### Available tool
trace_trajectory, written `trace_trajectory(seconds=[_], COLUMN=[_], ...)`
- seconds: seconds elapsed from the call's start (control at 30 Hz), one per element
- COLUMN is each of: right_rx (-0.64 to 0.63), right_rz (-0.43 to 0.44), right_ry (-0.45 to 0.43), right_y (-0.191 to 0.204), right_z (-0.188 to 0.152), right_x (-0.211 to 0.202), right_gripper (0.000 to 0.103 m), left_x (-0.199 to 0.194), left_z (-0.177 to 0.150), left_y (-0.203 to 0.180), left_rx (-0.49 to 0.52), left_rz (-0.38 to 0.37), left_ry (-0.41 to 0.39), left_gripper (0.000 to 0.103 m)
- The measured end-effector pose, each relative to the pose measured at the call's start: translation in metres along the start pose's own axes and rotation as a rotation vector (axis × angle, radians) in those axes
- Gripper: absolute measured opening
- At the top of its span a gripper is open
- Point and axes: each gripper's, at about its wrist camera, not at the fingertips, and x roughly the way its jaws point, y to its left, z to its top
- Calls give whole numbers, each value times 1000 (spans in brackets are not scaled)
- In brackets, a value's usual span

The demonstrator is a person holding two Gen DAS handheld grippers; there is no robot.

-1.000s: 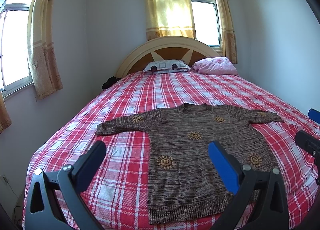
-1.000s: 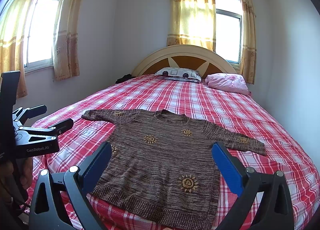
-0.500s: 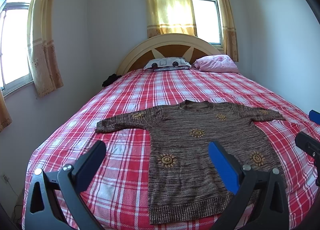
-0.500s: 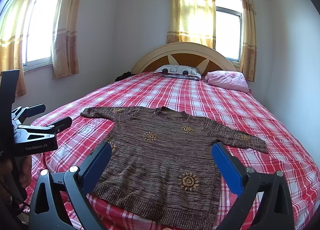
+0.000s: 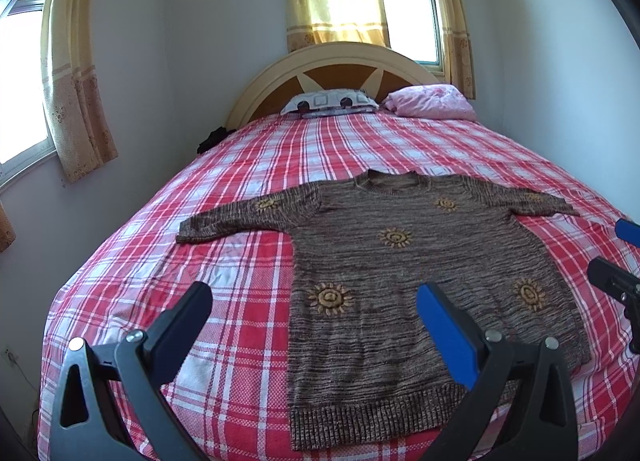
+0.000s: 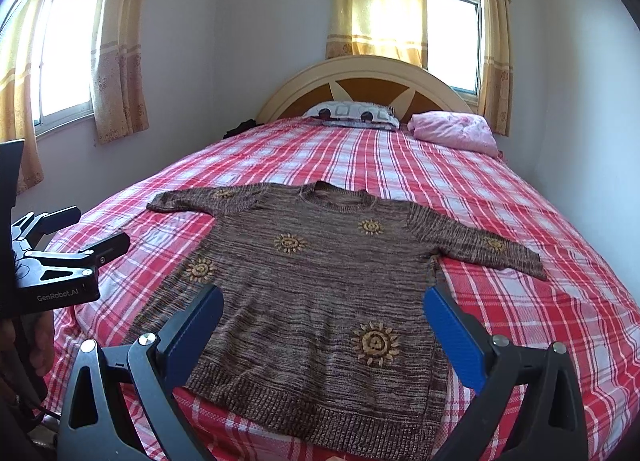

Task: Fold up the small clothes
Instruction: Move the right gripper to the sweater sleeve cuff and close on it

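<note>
The sweater (image 5: 404,261) lies flat and face up on the bed (image 5: 248,301), neck toward the far headboard (image 5: 332,65), hem at the near edge, both sleeves spread out to left and right. Compared with a second ago it sits a little lower and larger in both wrist views, so both tongs have eased forward and slightly down toward it; the garment itself has not shifted and no crease or fold has appeared. The left tongs (image 5: 314,311) are wide open and empty, hovering over the near left part of the sweater and the plaid sheet beside it. The right tongs (image 6: 322,315) are also wide open and hold nothing, poised above the near half of the body, with the hem (image 6: 320,409) just below them. In the right view the left tongs show at the left edge, well apart from the cloth. Folding has not begun, I judge: this is the approach. The likely first grasp is a sleeve or a hem corner on each side. The knit looks soft and loose, so a pinch may drag the layer beneath or bunch it. Two pillows (image 6: 352,115) rest at the far end, clear of the work.
</note>
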Motion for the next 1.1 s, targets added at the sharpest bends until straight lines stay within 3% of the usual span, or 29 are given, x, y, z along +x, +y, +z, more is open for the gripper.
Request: trace_trajectory(seconds=[0.5, 1.1], right_rx=[93, 73], right_rz=[-116, -295], right_ry=[166, 268], right_y=[-82, -187], right_z=[-22, -12], right_x=[78, 138], right_gripper=[101, 101], left_x=[75, 160], left_z=[6, 47], left_y=[-12, -55], left_rx=[58, 144], left_rz=[16, 4], left_ry=[121, 163], left_gripper=[103, 103])
